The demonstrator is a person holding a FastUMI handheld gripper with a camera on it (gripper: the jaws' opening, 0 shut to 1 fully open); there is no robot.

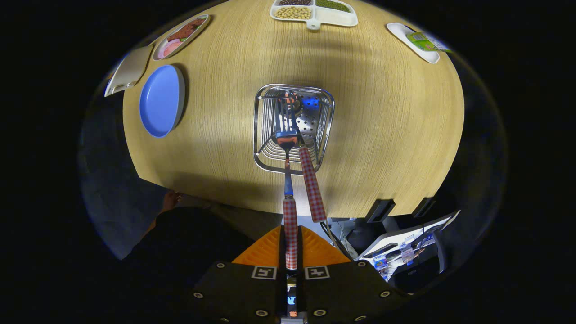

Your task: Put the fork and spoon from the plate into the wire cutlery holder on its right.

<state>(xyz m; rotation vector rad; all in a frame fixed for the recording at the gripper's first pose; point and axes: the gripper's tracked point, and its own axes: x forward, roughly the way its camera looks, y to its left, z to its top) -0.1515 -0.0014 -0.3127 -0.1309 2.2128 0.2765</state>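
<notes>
I look straight down on a wooden table (pixel 382 135). My gripper (pixel 291 236) is shut on the red-checked handle of the spoon (pixel 288 180). The spoon's shiny bowl hangs low in the mouth of the wire cutlery holder (pixel 263 130), just beyond my fingers. The fork (pixel 312 184), with the same checked handle, stands in the holder. It leans toward me to the right of the spoon, its tines down inside the basket. The blue plate (pixel 162 101) lies bare to the left of the holder.
At the far table edge sit a divided dish of beans (pixel 315 13), a tray of food (pixel 180 33), a white dish with a green packet (pixel 418 42) and a beige tray (pixel 128 72). A person's hand (pixel 171 199) rests at the near table edge.
</notes>
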